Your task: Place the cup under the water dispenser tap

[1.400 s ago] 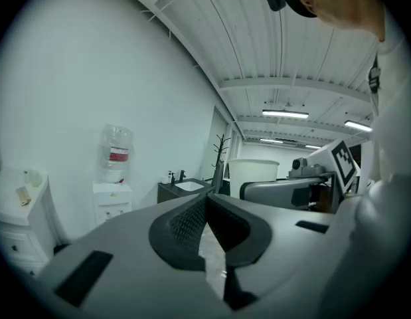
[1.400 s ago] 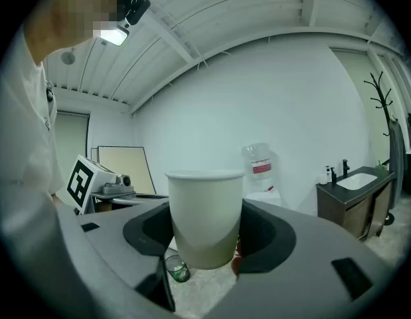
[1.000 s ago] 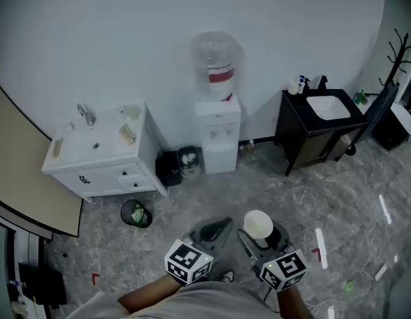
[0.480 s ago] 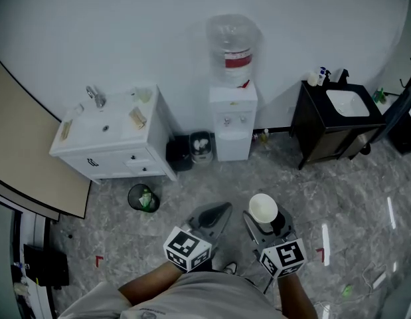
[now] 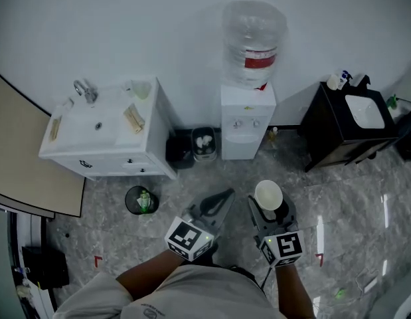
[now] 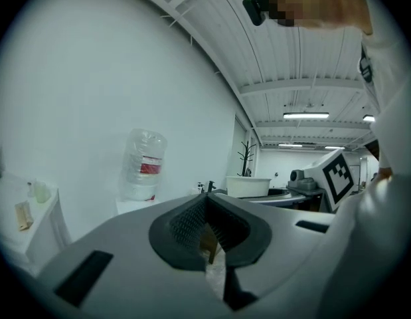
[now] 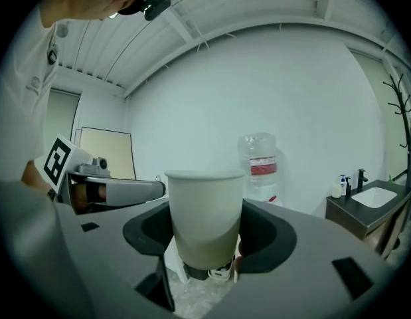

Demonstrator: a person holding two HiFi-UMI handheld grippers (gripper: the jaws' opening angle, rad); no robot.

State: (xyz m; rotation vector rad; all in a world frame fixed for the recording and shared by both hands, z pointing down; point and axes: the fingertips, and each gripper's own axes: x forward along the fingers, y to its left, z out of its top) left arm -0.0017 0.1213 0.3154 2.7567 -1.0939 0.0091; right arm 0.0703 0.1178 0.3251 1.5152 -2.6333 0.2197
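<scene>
Our left gripper (image 5: 225, 197) has its jaws shut together on nothing, and its rear end is hidden under its marker cube (image 5: 189, 239). The water dispenser (image 5: 247, 121) stands ahead against the wall, its taps too small to make out. Well apart from it, the white cup (image 5: 268, 194) sits upright between the jaws of our right gripper (image 5: 270, 210), clamped at its sides, its base hidden from above.

Cup (image 7: 206, 214) looked like matt white paper. Dispenser bottle (image 5: 253, 38) was clear glossy plastic; floor (image 5: 344, 198) polished grey marble-look, reflecting lights. Left gripper (image 6: 206, 201) shell was smooth matt grey plastic, fingers (image 6: 186, 224) ribbed black inside.
</scene>
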